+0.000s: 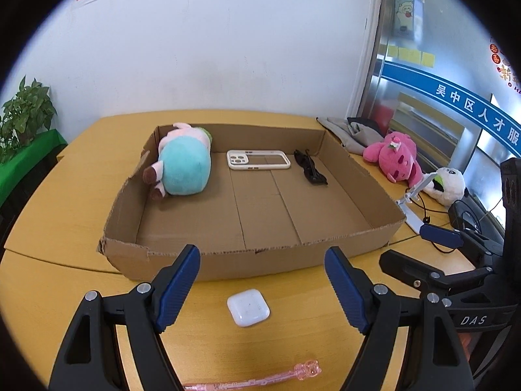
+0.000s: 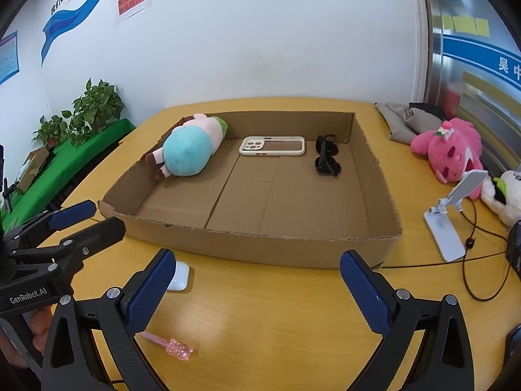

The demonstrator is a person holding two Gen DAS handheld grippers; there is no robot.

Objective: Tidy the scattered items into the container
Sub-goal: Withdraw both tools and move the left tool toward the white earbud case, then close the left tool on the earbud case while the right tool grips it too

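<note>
I'm working over a yellow table (image 1: 49, 221) w/ a shallow cardboard tray (image 1: 228, 260) sitting mid-table; that's the container I'm filling. Inside it so far, biggest first: a teal-and-pink plush (image 1: 184, 166) is lying on its side at the far left, touching the left wall; a cream phone case (image 1: 258, 159) is lying flat at far centre; black sunglasses (image 1: 310, 171) are lying folded just right of the case. So three items look done.

Left to do, I reckon: a white earbuds case (image 1: 248, 307) is sitting on the table just near of the tray's near wall, and a pink clear pen (image 1: 260, 379) w/ a bear-shaped end is lying nearer still, at the bottom edge of the left view. Roughly three of five in, as far as I can see.

A pink plush (image 2: 451, 150), a white plush (image 2: 506, 195) and a white phone stand (image 2: 451, 218) are sitting far right, off the tray; can't tell if they count.

My left gripper (image 1: 262, 288) is hanging wide open, holding nothing, w/ the earbuds case lying between the jaws' line but untouched. My right gripper (image 2: 257, 291) is also gaping wide and empty, over bare table near the tray.
</note>
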